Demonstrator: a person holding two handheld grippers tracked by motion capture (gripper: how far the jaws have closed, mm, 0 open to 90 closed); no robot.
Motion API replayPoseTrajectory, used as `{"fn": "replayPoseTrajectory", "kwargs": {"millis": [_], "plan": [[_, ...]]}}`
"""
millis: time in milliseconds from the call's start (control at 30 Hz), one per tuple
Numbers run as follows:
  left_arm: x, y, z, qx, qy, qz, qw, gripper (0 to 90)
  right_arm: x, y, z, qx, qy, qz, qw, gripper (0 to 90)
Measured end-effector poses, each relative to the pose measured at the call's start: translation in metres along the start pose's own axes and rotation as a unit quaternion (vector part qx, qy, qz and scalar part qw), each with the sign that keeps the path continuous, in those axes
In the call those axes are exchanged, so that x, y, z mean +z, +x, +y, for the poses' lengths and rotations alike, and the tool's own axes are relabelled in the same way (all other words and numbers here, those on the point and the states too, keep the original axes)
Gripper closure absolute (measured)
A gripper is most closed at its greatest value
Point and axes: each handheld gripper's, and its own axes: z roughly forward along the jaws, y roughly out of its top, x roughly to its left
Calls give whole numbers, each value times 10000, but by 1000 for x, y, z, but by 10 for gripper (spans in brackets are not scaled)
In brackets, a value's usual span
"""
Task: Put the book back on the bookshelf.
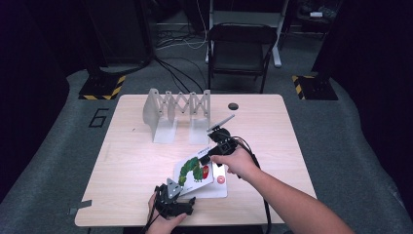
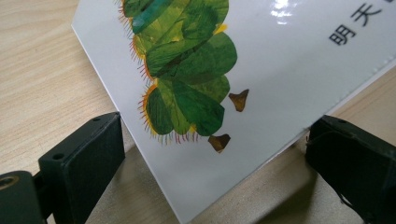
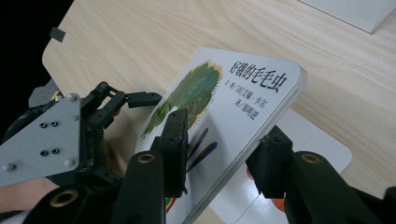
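Two grippers work on one caterpillar book (image 1: pixel 194 171) at the near middle of the wooden table (image 1: pixel 131 156); the book is lifted at an angle, its far end raised, above a second white book (image 1: pixel 217 187) that lies flat under it; right gripper (image 1: pixel 210 157) reaches in from the person's right hand (image 1: pixel 238 163), and in the right gripper view its two black jaws straddle the raised book (image 3: pixel 243 112), one pad on the cover and one behind the back, the jaws narrow and closed on the book's thickness; left gripper (image 1: pixel 182 197) sits at the table's near edge, just beside the book's lower corner; in the left gripper view its jaws stand wide apart, the book's corner (image 2: pixel 196 140) lying between them, with the left pad close to the book's edge; whether either pad actually presses on it cannot be told; the cover (image 2: pixel 187 79) shows a green caterpillar and printed characters; a grey folding book rack (image 1: pixel 176 109) stands at the far side of the table, well apart from the books; a dark chair (image 1: pixel 241 48) stands beyond the table
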Motion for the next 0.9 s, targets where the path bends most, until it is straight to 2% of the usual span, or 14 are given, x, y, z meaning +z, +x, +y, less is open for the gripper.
{"fn": "replayPoseTrajectory", "kwargs": {"millis": [367,567,900], "plan": [[0,0,0,62,2,-38,10000,49,-4,4,1,-1,-14,131,9999,653],[0,0,0,67,1,-68,10000,49,-7,11,1,-172,-74,161,9997,668],[-1,0,0,83,16,-97,9999,48,-11,15,1,-241,-53,227,9994,682]]}}
